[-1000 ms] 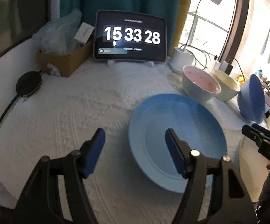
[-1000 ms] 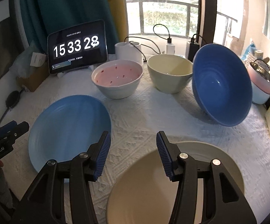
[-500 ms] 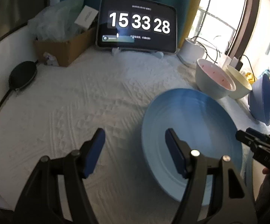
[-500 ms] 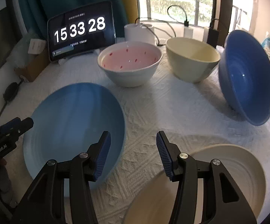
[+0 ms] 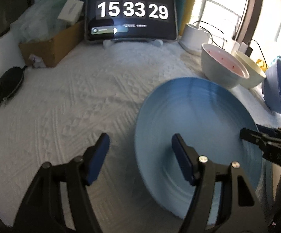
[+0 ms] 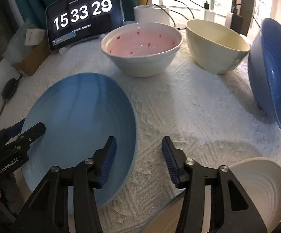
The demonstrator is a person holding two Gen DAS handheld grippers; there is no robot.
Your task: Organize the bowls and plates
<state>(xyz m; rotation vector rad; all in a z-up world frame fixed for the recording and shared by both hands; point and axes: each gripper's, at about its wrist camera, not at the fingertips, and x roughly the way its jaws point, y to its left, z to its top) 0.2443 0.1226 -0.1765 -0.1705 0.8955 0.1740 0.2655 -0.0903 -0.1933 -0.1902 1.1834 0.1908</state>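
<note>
The light blue plate (image 6: 78, 116) is lying flat on the white textured surface (image 6: 189, 104), in front of the pink-lined bowl (image 6: 142, 48). The left gripper (image 5: 140, 155) is straddling the plate's left rim, jaws wide apart, pads not pressing. The right gripper (image 6: 138, 155) is straddling the plate's right rim, its jaws having just been closing, still apart. The cream plate (image 6: 261, 184) is sitting just right of it.

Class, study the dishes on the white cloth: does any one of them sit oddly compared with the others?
Yes. The dark blue bowl at the right end of the bowl row is tipped on its side, opening facing sideways, while the pink-speckled bowl and cream bowl stand upright.
</note>
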